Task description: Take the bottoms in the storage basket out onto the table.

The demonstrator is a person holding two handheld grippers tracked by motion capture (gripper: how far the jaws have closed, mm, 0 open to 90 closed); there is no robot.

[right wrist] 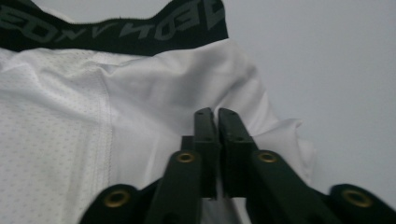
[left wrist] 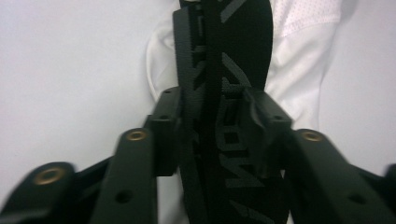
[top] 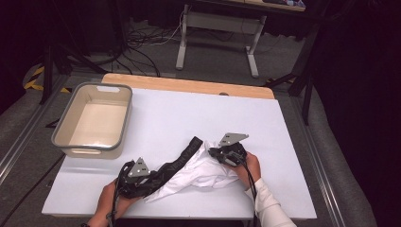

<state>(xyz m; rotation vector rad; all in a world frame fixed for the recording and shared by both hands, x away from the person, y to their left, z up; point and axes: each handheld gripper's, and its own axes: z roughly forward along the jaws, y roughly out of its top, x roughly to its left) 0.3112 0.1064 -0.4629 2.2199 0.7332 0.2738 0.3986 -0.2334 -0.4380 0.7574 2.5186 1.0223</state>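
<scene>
Left gripper (left wrist: 212, 116) clamps the black waistband (left wrist: 224, 70); right gripper (right wrist: 217, 116) shut on white underwear (right wrist: 93, 140). One empty grey bin (top: 61, 137) on desk (top: 189, 109).

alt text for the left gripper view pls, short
The left gripper is clamped on the black waistband of a white garment; the band, printed with grey lettering, runs up between the two black jaws. The garment lies on a white table.
</scene>
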